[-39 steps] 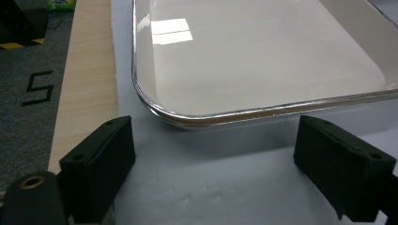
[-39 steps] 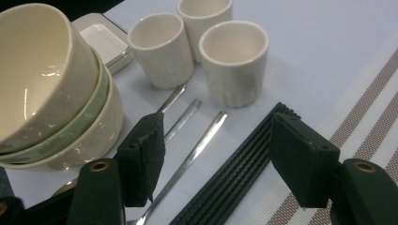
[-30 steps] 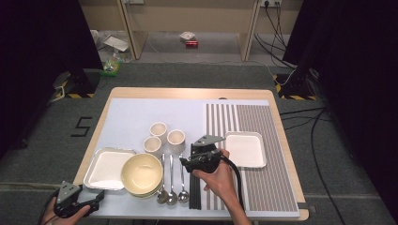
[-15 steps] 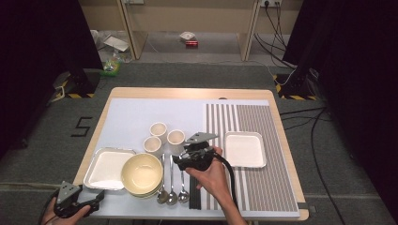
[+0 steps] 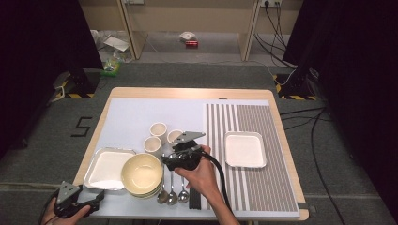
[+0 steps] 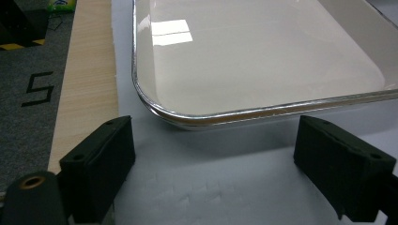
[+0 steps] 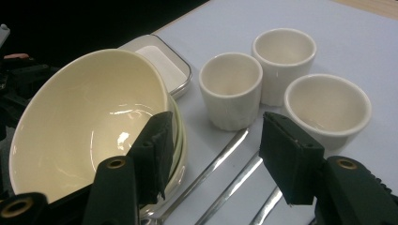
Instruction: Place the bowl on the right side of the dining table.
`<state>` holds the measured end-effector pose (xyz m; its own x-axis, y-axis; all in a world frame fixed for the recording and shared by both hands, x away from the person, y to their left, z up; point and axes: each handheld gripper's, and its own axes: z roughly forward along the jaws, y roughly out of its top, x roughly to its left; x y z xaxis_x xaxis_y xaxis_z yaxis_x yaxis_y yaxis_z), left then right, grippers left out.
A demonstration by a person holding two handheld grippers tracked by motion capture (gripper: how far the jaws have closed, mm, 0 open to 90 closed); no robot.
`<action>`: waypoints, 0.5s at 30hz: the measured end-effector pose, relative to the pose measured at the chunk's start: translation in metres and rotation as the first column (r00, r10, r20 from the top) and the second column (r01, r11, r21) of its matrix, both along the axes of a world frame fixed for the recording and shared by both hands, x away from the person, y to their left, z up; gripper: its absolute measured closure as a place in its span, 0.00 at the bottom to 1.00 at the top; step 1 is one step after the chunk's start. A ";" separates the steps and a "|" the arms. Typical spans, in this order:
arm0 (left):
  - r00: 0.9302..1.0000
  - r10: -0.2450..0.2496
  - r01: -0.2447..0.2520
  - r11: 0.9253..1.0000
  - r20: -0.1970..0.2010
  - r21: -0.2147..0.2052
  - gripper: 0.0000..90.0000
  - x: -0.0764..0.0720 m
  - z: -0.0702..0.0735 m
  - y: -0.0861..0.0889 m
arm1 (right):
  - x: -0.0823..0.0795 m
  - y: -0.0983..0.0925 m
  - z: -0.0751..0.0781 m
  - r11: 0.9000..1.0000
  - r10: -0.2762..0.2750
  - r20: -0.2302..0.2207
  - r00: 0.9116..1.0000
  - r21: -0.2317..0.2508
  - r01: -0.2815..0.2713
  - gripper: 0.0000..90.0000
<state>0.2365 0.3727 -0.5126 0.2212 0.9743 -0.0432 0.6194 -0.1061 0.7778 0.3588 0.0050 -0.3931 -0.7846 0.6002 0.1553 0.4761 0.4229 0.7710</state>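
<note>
The table is carrying a tray near its front left corner, stacked bowls beside it, and spoons at the front edge. The right gripper, jaws closing and empty, is hovering over the spoons; next, probably descending onto a handle. The left gripper is resting spread, empty, before the tray.

Even overhead light falls on my table, while the room beyond it is dark at both sides. The high view is soft and grainy. A bright window-shaped glare sits on the tray near my left gripper. The stacked bowls shine with small highlights. Shadows are faint and short.
</note>
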 end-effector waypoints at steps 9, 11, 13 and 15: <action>1.000 0.000 0.000 1.000 0.000 0.000 0.13 0.000 0.000 0.000 | 0.001 0.012 0.003 0.999 0.033 0.008 0.999 0.000 -0.033 0.54; 1.000 0.000 0.000 1.000 0.000 0.001 0.13 0.000 0.000 0.000 | 0.001 0.016 0.003 0.999 0.042 0.002 0.999 0.005 -0.042 0.56; 1.000 0.000 0.000 1.000 0.000 0.000 0.13 0.000 0.000 0.000 | 0.002 0.019 0.002 0.998 0.058 0.001 0.998 0.003 -0.058 0.58; 1.000 -0.002 0.002 1.000 -0.006 0.006 0.13 0.000 0.001 0.000 | 0.002 0.023 0.001 0.998 0.070 0.007 0.998 -0.008 -0.070 0.61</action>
